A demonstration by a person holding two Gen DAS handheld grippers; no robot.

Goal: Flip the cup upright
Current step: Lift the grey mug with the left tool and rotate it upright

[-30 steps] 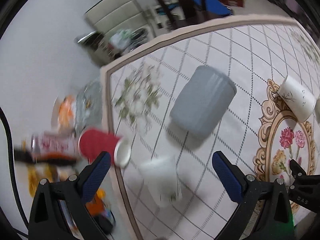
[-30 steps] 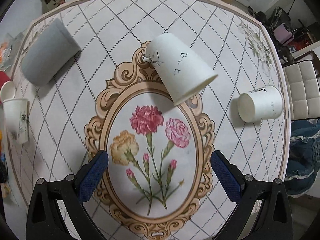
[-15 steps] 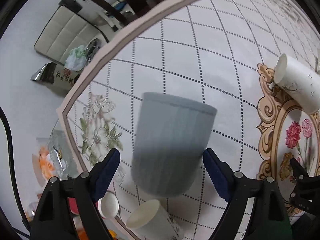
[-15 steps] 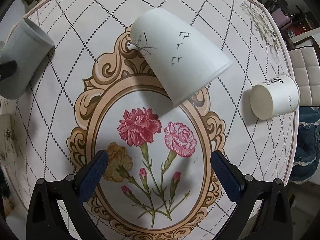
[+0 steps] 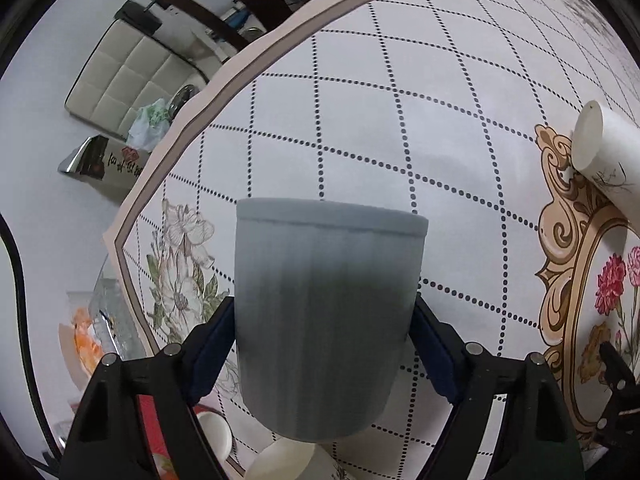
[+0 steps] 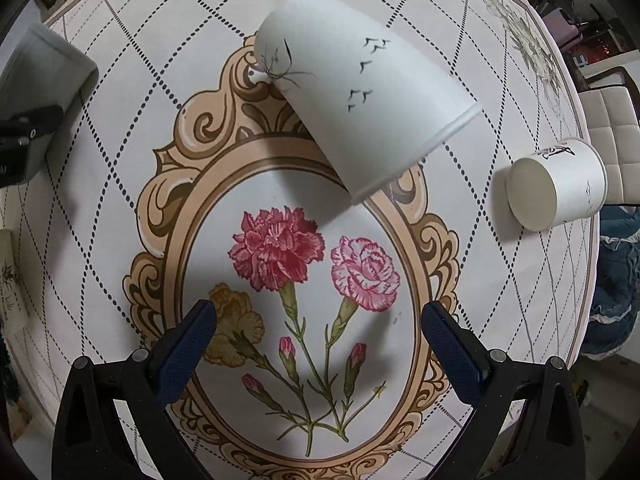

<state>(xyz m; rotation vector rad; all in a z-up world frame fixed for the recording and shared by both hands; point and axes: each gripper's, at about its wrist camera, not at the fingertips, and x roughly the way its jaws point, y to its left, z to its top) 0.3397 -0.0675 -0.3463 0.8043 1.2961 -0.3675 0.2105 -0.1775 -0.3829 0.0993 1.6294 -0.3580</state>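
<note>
A grey ribbed cup (image 5: 326, 320) lies on its side on the patterned tablecloth, between the fingers of my left gripper (image 5: 322, 344). The blue pads sit against both its sides. The same cup shows at the left edge of the right wrist view (image 6: 44, 76). A white paper cup with bird drawings (image 6: 360, 92) lies on its side ahead of my right gripper (image 6: 316, 344), which is open and empty above the flower print. That cup also shows in the left wrist view (image 5: 604, 152).
Another white paper cup (image 6: 556, 184) lies on its side near the table's right edge. A white cup (image 6: 10, 280) lies at the left edge. A red cup (image 5: 160, 432) and a white one (image 5: 288, 460) lie below my left gripper. Chairs (image 5: 132, 76) stand beyond the table rim (image 5: 224, 80).
My left gripper has moved forward onto the grey cup and its fingers have closed against it. My right gripper has moved closer to the bird-print cup.
</note>
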